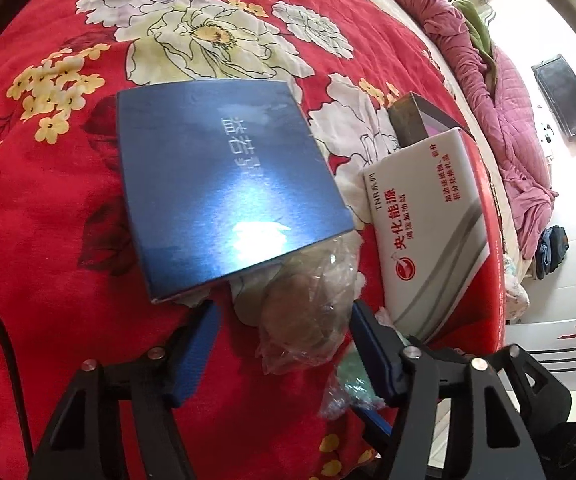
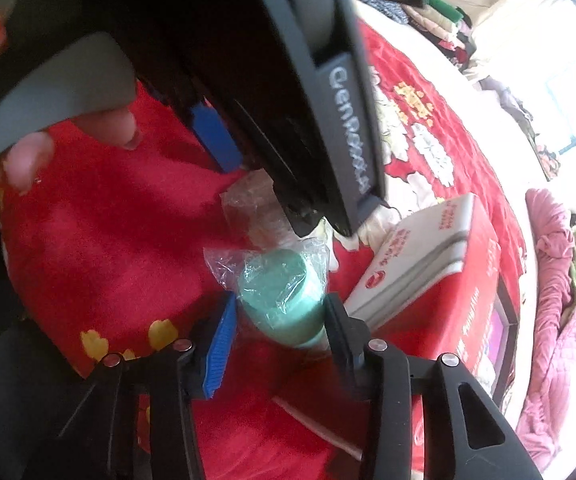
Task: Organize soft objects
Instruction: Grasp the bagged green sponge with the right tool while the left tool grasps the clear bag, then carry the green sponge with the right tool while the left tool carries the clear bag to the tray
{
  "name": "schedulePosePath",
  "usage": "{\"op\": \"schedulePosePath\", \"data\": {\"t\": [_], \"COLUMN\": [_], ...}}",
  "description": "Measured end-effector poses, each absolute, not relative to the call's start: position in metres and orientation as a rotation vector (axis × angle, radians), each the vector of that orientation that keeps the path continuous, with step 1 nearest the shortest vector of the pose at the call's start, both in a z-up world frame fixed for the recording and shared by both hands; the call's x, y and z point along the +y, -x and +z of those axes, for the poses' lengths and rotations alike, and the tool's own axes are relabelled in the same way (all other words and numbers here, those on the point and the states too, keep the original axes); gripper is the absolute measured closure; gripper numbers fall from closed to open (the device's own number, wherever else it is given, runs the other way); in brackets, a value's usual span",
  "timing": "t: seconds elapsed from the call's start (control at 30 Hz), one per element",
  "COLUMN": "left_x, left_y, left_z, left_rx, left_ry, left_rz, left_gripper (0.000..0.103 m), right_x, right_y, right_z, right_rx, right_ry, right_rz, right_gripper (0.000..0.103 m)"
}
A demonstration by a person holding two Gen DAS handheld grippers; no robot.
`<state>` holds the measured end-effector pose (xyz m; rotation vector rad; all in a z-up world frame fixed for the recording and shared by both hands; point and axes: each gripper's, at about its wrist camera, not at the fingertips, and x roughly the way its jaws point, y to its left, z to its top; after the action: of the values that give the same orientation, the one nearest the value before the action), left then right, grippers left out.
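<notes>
Start on your left. Your left gripper (image 1: 283, 344) points down at the red flowered bedspread (image 1: 47, 240). A brown soft thing in a clear plastic bag (image 1: 304, 312) lies right between its two blue fingers (image 1: 195, 356). The jaws are spread about half way. The right finger looks like it is at the edge of the plastic, but the left finger is still apart from it. So nothing is pinched yet. The far end of the bag is tucked under the near corner of the shiny blue box (image 1: 223, 184). The bag runs away from you, from the jaws up toward that box. You will likely have to pull it back toward you to free it.

Now your right side. Your right gripper (image 2: 279, 320) has a green soft roll in a clear plastic bag (image 2: 283, 296) between its fingers. The jaws are part way closed and both pads sit against its sides, so it looks pinched. The roll's long way runs toward you. It lies near the bedspread's right edge, just beside the white tissue pack (image 2: 416, 256). The left gripper is very close above it.
</notes>
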<state>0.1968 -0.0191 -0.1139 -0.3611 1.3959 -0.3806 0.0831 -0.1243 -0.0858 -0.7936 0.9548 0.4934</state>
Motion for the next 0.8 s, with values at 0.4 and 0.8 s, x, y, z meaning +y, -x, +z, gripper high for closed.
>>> {"op": "schedulePosePath", "data": {"t": [0.4,0.8], "left_x": [-0.019,-0.009], "left_y": [-0.191,-0.158], "left_z": [-0.105,-0.032], "left_rx": [1.359,1.217], "left_ry": [0.411,0.327], "left_rz": [-0.426,-0.419], "left_gripper": [0.06,0.06], "right_x": [-0.183,-0.185], "right_y": [-0.088,-0.076], "right_z": [-0.043,0.002], "right_rx": [0.976,0.913], "right_ry": [0.317,0.083], "right_rz": [0.515,0.468], "right_gripper": [0.058,0.058]}}
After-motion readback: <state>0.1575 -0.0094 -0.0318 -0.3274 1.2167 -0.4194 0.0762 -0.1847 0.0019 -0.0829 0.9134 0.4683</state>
